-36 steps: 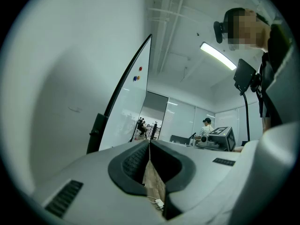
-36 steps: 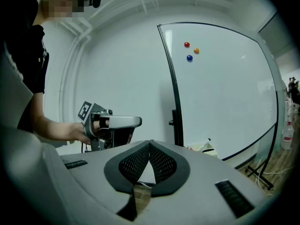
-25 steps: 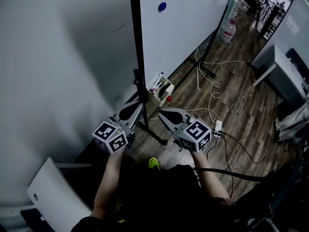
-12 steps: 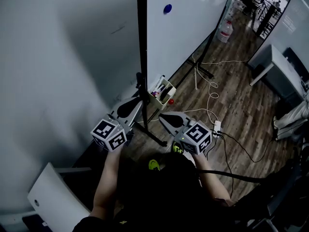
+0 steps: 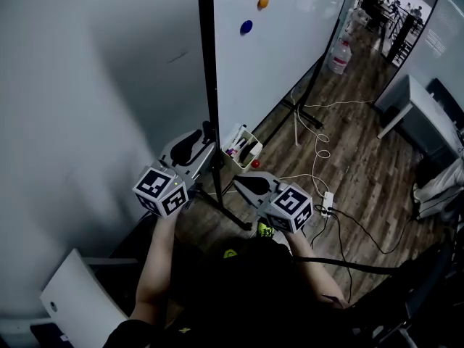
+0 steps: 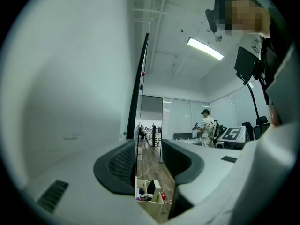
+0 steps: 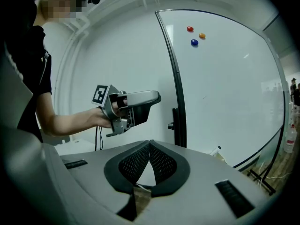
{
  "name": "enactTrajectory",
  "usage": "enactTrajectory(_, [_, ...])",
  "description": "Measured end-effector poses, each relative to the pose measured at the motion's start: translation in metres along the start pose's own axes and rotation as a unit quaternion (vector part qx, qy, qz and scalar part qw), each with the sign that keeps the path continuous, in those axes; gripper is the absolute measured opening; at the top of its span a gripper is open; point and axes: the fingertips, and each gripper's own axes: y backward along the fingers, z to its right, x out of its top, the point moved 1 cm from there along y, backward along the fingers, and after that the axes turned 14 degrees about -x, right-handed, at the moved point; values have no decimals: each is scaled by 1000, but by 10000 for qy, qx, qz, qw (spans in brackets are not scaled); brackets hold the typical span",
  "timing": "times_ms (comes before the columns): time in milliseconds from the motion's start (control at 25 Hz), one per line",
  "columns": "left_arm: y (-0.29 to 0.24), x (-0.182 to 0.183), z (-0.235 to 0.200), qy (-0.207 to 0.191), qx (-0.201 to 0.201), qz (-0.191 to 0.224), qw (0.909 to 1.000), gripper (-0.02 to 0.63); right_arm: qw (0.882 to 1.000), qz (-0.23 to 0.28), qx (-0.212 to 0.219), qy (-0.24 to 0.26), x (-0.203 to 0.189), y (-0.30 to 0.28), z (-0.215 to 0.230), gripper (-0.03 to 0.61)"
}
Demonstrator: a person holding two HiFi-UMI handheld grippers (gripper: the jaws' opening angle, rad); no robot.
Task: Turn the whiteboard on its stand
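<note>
The whiteboard (image 5: 290,71) stands upright on its black stand, with three coloured magnets (image 5: 254,6) near its top. Its black side frame (image 5: 208,64) runs straight down to my left gripper (image 5: 205,140). In the left gripper view the frame (image 6: 140,88) shows edge-on between the jaws of my left gripper (image 6: 149,149), close to the left pad. Those jaws have just been opening and do not press on the frame. My right gripper (image 5: 235,182) hangs lower, in front of the stand, shut and empty. Its tips meet in the right gripper view (image 7: 150,144), where the left gripper (image 7: 140,104) sits beside the frame (image 7: 178,102).
A white marker box (image 5: 245,147) hangs at the board's lower edge. Cables (image 5: 319,151) and a power strip (image 5: 328,189) lie on the wooden floor by the stand's foot (image 5: 312,111). A grey wall (image 5: 87,107) is close on the left, a table (image 5: 428,114) on the right.
My left gripper has risen along the frame and its jaws have spread apart from nearly shut. The right gripper has stayed where it was, shut.
</note>
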Motion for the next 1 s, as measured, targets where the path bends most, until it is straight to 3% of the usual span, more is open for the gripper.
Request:
enactTrajectory(480, [-36, 36, -29, -402, 161, -238, 9988, 240, 9996, 28, 273, -62, 6, -1, 6, 15])
enactTrajectory(1000, [-67, 57, -56, -656, 208, -433, 9967, 241, 9984, -76, 464, -307, -12, -1, -8, 15])
